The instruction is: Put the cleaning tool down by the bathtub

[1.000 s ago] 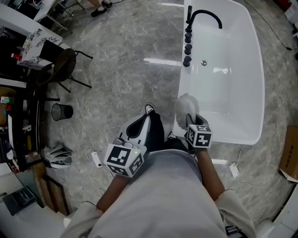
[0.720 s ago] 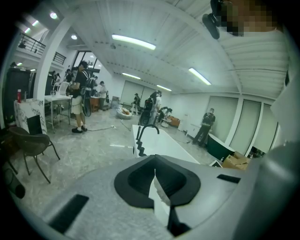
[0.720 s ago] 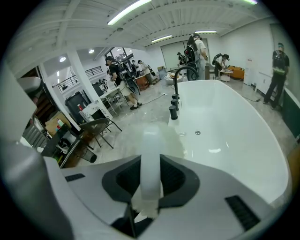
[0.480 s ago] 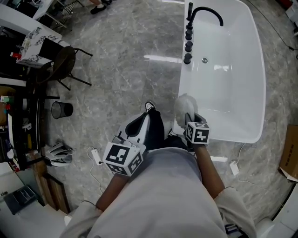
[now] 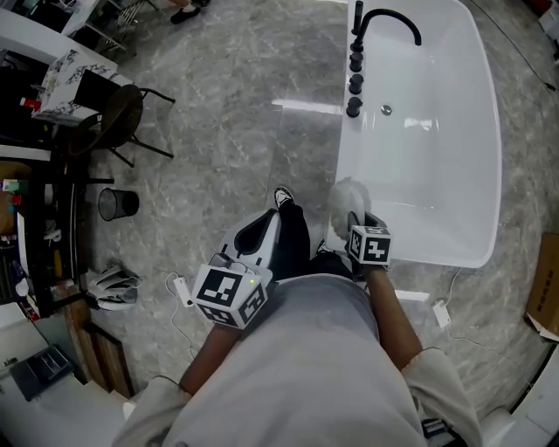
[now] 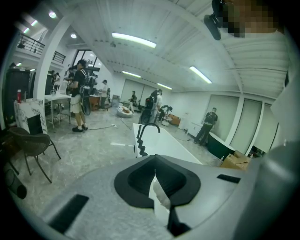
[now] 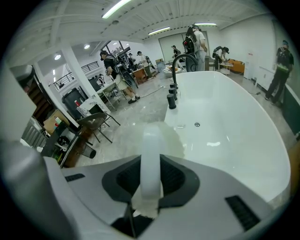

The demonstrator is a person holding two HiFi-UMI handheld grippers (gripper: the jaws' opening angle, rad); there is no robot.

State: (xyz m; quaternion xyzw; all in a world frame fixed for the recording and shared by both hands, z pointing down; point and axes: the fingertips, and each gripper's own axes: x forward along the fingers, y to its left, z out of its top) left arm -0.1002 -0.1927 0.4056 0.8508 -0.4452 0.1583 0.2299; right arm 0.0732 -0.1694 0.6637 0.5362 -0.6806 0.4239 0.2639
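Observation:
The cleaning tool (image 5: 349, 195) is white, with a rounded pale head and a thick handle. My right gripper (image 5: 359, 223) is shut on that handle and tilts steeply down, just left of the white bathtub (image 5: 346, 166) near its close end. In the right gripper view the handle runs up between the black pads of my right gripper (image 7: 151, 161) to the tool's head (image 7: 165, 137), with the bathtub (image 7: 229, 136) beyond. My left gripper (image 5: 260, 236) hangs over the floor beside the person's leg, jaws together. The left gripper (image 6: 155, 171) shows its pads meeting at a seam.
A black faucet (image 5: 385, 23) and knobs stand on the tub's far left rim. On the grey floor are a dark chair (image 5: 118, 122), a mesh bin (image 5: 114, 204), cables with an adapter (image 5: 180, 293) and a cardboard box (image 5: 546, 288). Several people stand far off.
My right gripper has sunk a little toward the floor with the tool in it. The left gripper has stayed where it was.

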